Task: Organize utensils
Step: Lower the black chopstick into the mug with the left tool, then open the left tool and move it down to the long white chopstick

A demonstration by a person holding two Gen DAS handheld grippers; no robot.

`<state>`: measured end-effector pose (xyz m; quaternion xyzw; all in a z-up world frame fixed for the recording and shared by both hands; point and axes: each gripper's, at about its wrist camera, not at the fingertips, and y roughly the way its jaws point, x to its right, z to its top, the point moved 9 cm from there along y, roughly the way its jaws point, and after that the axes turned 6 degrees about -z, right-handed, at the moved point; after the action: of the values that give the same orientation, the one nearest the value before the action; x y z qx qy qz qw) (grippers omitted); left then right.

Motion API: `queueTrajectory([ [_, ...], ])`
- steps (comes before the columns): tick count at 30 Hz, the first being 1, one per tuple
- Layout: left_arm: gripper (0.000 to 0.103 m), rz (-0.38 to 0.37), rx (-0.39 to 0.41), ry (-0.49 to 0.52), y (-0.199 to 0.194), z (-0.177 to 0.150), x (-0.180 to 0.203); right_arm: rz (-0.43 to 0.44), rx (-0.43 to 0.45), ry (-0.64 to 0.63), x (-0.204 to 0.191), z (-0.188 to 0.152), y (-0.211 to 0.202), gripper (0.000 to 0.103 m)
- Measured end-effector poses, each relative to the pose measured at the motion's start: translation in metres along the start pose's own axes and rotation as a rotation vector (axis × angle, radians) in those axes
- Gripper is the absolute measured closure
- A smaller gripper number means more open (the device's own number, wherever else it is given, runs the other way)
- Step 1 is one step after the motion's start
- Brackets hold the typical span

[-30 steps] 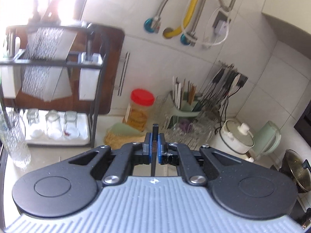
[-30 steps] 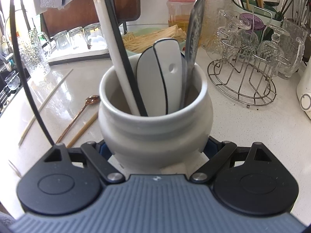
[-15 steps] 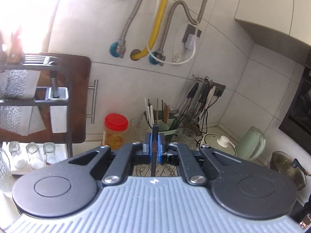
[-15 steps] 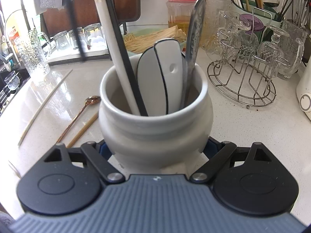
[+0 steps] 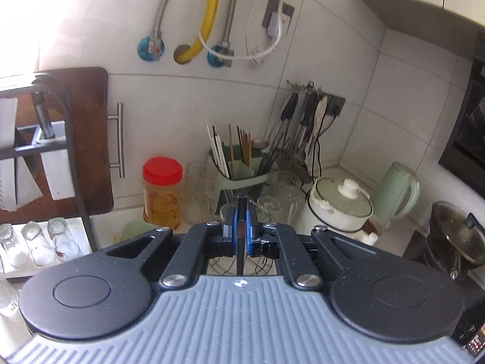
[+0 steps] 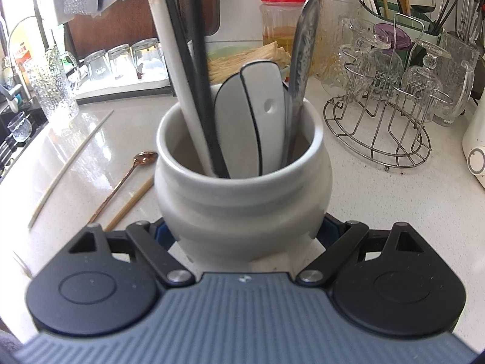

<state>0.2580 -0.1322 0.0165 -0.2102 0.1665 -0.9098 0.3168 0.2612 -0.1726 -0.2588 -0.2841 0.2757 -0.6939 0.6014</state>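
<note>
Holding a thin black chopstick (image 5: 241, 212) upright, left tongs (image 5: 241, 230) pinch it. Right tongs (image 6: 242, 233), spread wide, straddle the white crock (image 6: 242, 188); rim faces up, so drop vertically.

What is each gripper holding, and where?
Left gripper: a thin black stick, pinched near its end. Right gripper: the white jar, around its lower body.

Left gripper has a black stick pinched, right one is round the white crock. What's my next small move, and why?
Probably lower the black stick into the white crock and open the left gripper. In the right view a blurred black rod already stands in its mouth, and the right gripper flanks it. A copper spoon waits on the counter.
</note>
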Motion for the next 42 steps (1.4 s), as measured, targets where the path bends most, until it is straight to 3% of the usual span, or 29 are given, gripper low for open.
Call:
queueTrajectory([
  [14,0.097,-0.015,-0.203,0.001,0.046,-0.062,0.001,0.003,0.008,-0.001,-0.001,0.001,0.0,0.012],
  [30,0.096,0.025,-0.233,0.011,0.053,-0.065,-0.001,0.002,0.011,-0.002,-0.001,0.0,0.0,0.012],
  [32,0.091,0.036,-0.23,0.005,0.051,-0.063,-0.002,0.003,0.011,-0.001,-0.001,0.0,0.0,0.012],
  [34,0.072,0.043,-0.221,0.001,0.048,-0.061,-0.003,0.003,0.012,-0.002,-0.001,0.001,0.0,0.012],
  [36,0.066,0.053,-0.208,-0.002,0.043,-0.059,-0.005,0.003,0.011,-0.001,-0.001,0.0,0.0,0.012],
  [42,0.061,0.076,-0.158,-0.012,0.021,-0.052,-0.011,0.001,0.015,0.001,-0.001,0.001,0.0,0.012],
])
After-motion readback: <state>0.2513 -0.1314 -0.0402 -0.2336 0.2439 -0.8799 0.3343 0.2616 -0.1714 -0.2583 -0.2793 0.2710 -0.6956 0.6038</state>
